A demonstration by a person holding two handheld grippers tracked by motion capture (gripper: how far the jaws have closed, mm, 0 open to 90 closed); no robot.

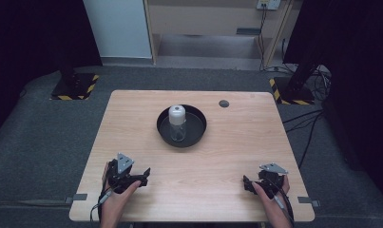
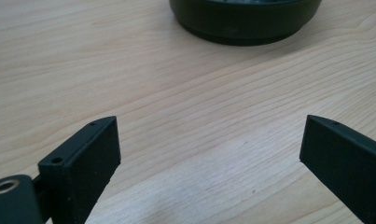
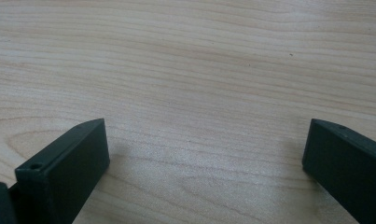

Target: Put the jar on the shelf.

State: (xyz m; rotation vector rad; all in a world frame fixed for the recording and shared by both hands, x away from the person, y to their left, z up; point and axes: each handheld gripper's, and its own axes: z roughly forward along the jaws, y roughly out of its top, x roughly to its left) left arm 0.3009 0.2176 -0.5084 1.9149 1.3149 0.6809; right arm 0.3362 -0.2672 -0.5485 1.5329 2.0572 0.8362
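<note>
No readable text

No words, labels, brands or numbers can be read on anything; the yellow-black hazard stripes (image 1: pixel 90 84) on the stand bases at far left and right are the one sign.

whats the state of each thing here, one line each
clear glass jar with a white lid: upright in the tray, lid on
round black tray: flat on the table, holding the jar
left gripper: open, nothing between the jaws
right gripper: open, nothing between the jaws
light wooden table: bears the tray and a small dark round disc near its far edge
</note>
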